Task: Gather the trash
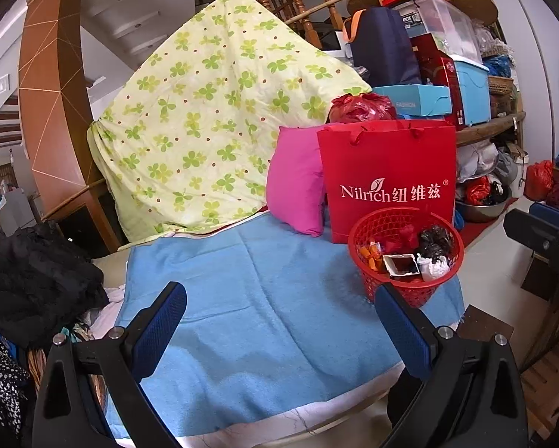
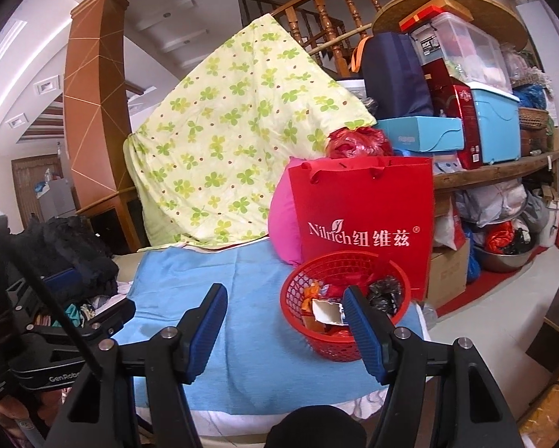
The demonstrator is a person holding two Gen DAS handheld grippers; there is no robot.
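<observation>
Both hand-held grippers gape empty – left hand-held gripper (image 1: 279,321), right hand-held gripper (image 2: 285,321) – red basket (image 1: 406,261) of trash at 1 o'clock.

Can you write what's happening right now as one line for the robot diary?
left gripper: open, empty | right gripper: open, empty | red basket: holds trash, on blue towel

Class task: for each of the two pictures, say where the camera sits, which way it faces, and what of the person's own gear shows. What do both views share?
Left wrist: on the left hand-held gripper, facing the blue towel; open fingers show.
Right wrist: on the right hand-held gripper, facing the red basket; open fingers show, and the left one's body at left.
Shared: towel, basket, red Nilrich bag.
</observation>
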